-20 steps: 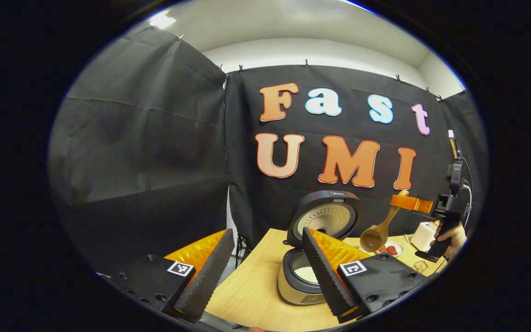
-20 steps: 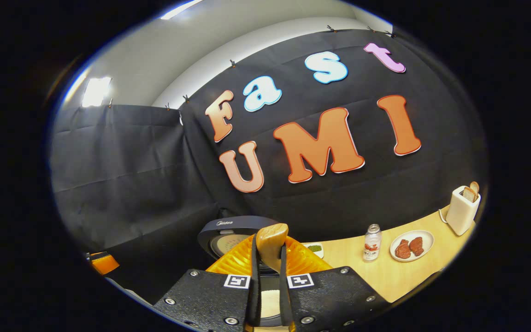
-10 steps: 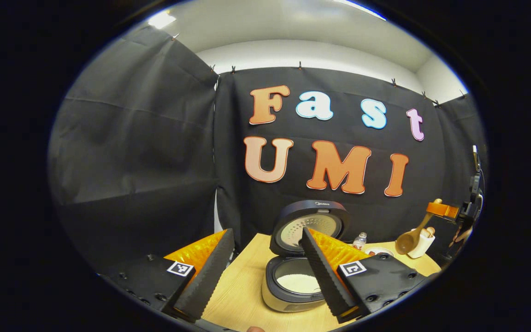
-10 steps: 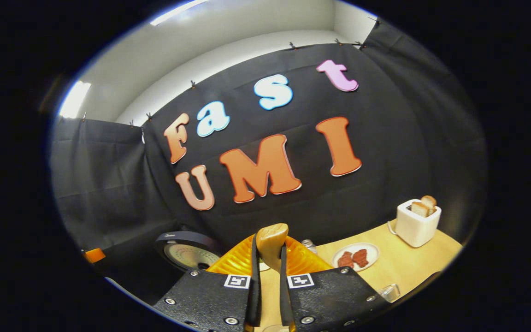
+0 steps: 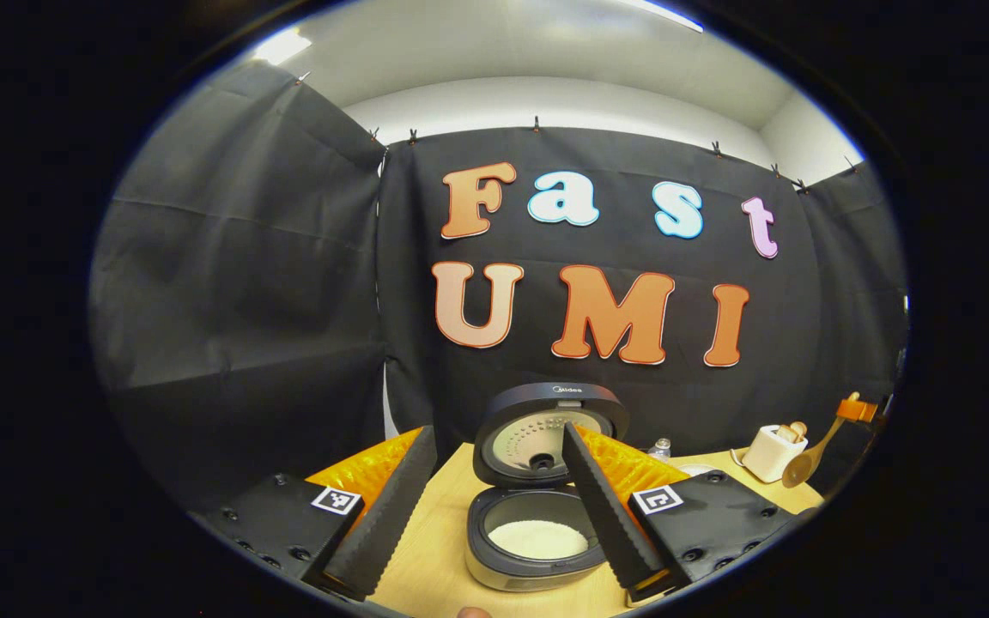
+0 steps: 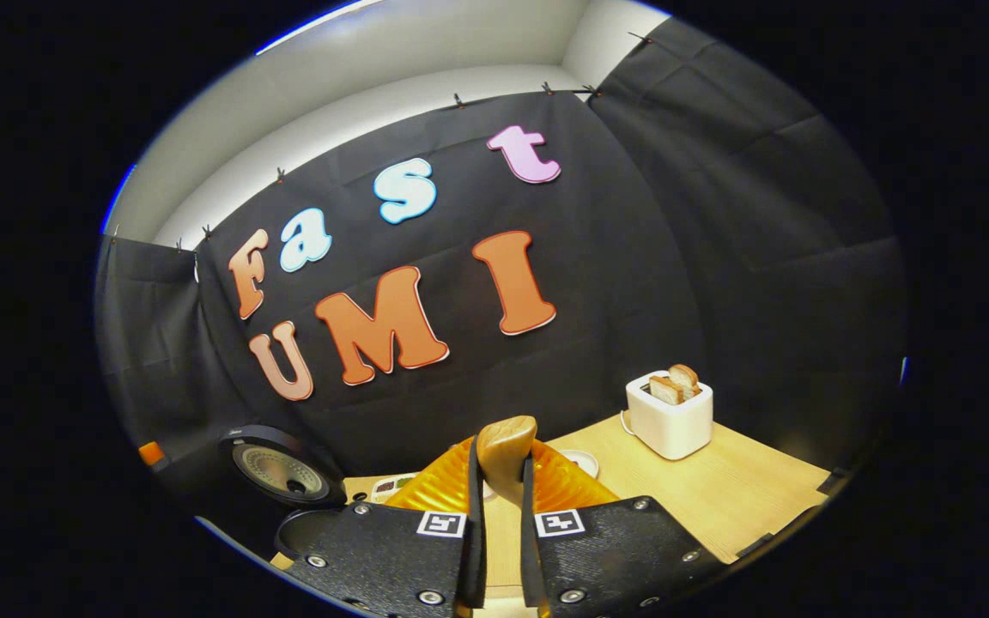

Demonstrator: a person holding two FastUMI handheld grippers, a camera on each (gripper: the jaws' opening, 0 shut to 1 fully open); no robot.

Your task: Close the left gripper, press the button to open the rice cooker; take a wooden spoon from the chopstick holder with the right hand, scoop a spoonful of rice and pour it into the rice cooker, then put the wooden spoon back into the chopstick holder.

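Left gripper view, tool: the left gripper point(image 5: 494, 502) hangs above the near edge of the table point(image 5: 430, 558) with its fingers spread wide and nothing between them.
Left gripper view, cooker: the rice cooker point(image 5: 533, 532) stands straight ahead with its lid point(image 5: 549, 433) swung up, so the button press looks done; a flat bed of white rice point(image 5: 537, 539) lies in the inner pot.
Left gripper view, spoon: the wooden spoon point(image 5: 806, 462) hangs bowl-down far off to the right, well apart from the cooker and near the toaster point(image 5: 769, 452); its bowl is too small to tell whether it is empty.
Right gripper view, tool: the right gripper point(image 6: 501, 528) is pinched tight on the spoon's handle, whose rounded end sticks up between the fingers.
Right gripper view, surroundings: the cooker's raised lid sits low on the left, and the toaster with bread slices stands on the right of the table.
Done, as judged: lid opened, spoon taken, rice probably already poured.
Left, as judged: put the spoon back into the chopstick holder.
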